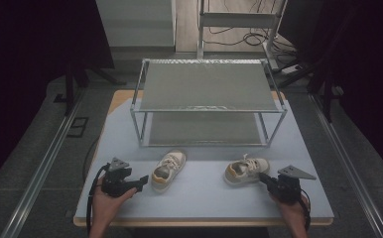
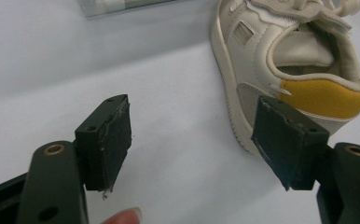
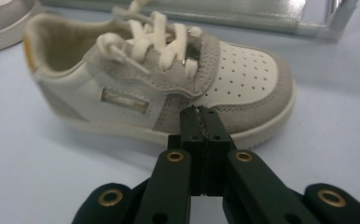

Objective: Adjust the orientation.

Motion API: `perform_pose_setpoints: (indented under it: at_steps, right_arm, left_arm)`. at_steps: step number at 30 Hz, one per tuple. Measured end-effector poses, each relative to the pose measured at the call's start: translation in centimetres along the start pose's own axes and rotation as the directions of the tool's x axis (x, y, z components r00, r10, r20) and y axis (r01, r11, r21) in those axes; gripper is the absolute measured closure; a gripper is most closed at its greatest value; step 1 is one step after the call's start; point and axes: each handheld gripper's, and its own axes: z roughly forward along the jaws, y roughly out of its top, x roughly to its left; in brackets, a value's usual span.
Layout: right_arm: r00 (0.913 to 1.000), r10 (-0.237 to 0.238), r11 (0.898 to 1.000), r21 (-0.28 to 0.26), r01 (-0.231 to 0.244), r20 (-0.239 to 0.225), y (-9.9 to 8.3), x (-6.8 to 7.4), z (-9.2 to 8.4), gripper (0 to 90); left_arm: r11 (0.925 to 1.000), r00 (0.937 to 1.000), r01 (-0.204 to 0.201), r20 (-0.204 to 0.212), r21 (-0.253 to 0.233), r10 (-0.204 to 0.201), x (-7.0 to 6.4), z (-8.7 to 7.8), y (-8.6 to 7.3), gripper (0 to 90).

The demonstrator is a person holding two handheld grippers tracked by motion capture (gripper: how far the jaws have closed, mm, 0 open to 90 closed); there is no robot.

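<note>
From my left gripper [image 2: 192,140], jaws apart, I see the left shoe [image 2: 285,60] cut off at the toe; its yellow heel patch sits just beside one pad; my right gripper [image 3: 200,122] has its jaws pressed together on nothing, near the right shoe [image 3: 169,79], white perforated leather with grey suede; both lie on the pale table [image 1: 204,198] before a metal rack [image 1: 207,101].

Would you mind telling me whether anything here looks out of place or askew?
The two shoes aren't paired: the left shoe points toward the rack, while the right shoe lies turned sideways across the table.
</note>
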Motion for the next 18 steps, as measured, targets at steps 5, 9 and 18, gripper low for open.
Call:
perform_pose_setpoints:
  at_steps: [5,9,18]
  right_arm:
    - [0.9999,0.009,1.000,-0.012,-0.008,0.010,0.1,-0.3,0.3,89.8]
    - [1.0000,0.003,0.999,-0.033,-0.002,0.007,0.2,0.2,-0.4,89.8]
    - [0.9938,-0.097,0.988,-0.130,0.089,-0.055,1.7,4.7,-3.4,89.7]
  left_arm:
    - [1.0000,1.0000,-0.003,0.000,0.003,0.003,0.0,0.1,0.0,28.0]
    - [1.0000,1.0000,0.000,0.000,-0.001,0.000,0.0,0.0,0.0,28.1]
    - [1.0000,1.0000,0.005,0.001,-0.005,-0.005,0.2,-0.2,-0.1,28.0]
